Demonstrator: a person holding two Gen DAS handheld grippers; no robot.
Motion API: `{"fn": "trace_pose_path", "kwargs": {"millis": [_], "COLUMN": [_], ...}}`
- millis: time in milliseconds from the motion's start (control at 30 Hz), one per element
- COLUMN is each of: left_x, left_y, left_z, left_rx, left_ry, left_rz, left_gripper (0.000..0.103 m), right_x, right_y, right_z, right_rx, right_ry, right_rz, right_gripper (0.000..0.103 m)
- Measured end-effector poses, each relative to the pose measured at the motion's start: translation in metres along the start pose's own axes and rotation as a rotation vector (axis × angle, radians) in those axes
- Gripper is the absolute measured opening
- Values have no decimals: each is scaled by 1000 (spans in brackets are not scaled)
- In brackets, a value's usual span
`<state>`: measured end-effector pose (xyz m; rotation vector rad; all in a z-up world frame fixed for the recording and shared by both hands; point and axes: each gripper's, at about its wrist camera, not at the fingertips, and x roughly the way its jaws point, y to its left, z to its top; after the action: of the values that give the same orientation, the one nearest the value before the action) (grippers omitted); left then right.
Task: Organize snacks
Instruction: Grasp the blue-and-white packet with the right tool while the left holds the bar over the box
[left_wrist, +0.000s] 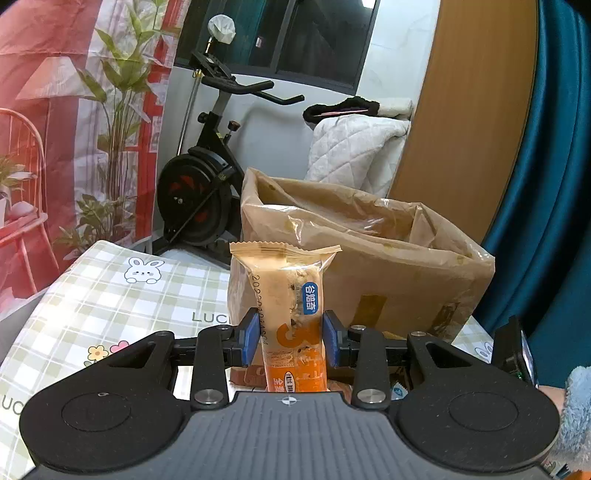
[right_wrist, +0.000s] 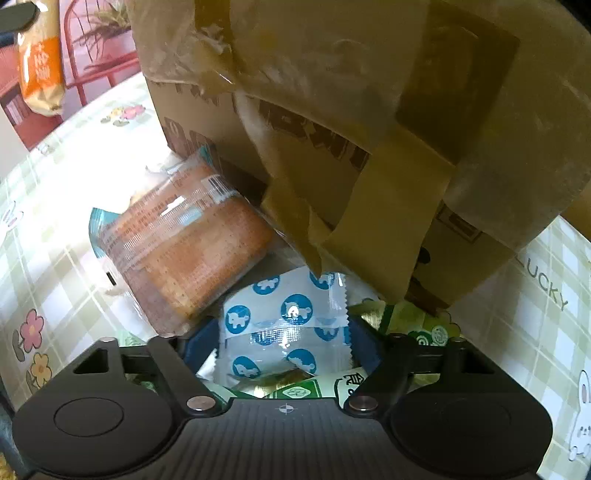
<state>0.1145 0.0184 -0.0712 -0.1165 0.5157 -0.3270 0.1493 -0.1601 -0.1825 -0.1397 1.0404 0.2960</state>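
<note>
My left gripper (left_wrist: 290, 332) is shut on an orange and cream snack bar (left_wrist: 291, 295), which stands upright between the blue pads. Behind it is a brown cardboard box (left_wrist: 388, 280) lined with a plastic bag, top open. The same bar (right_wrist: 38, 70) shows at the top left of the right wrist view. My right gripper (right_wrist: 282, 339) points down at a heap of snacks at the foot of the box (right_wrist: 207, 122). A white packet with blue circles (right_wrist: 280, 325) lies between its open fingers. An orange packet (right_wrist: 188, 240) leans to the left, and green packets (right_wrist: 306, 391) lie underneath.
A checked tablecloth (left_wrist: 110, 295) with rabbits and flowers covers the table. An exercise bike (left_wrist: 207, 177), a red printed backdrop (left_wrist: 55, 110), a white quilted blanket (left_wrist: 354, 147) and a blue curtain (left_wrist: 546, 184) stand beyond. A fluffy blue sleeve (left_wrist: 576, 406) is at the right edge.
</note>
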Motion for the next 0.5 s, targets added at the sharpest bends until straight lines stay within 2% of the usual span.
{"fn": "trace_pose_path", "kwargs": {"millis": [33,100,367,500], "left_x": [0,-1,-4,-6], "left_y": [0,0,-3,-7], "left_z": [0,0,0,-2], "left_rx": [-1,-1,3,8], "left_ry": [0,-3,-13,-14], "left_rz": [-1,-3,-14,-26], "left_gripper": [38,38,38,38], "right_x": [-3,-9,-47,-68], "right_y": [0,-2,-19,-30], "right_z": [0,1,-14,-39], "right_rx": [6,15,92,153], "right_ry": [-9,-24,-67,-104], "right_rz": [14,7,2,-17], "right_gripper": [47,41,39,39]}}
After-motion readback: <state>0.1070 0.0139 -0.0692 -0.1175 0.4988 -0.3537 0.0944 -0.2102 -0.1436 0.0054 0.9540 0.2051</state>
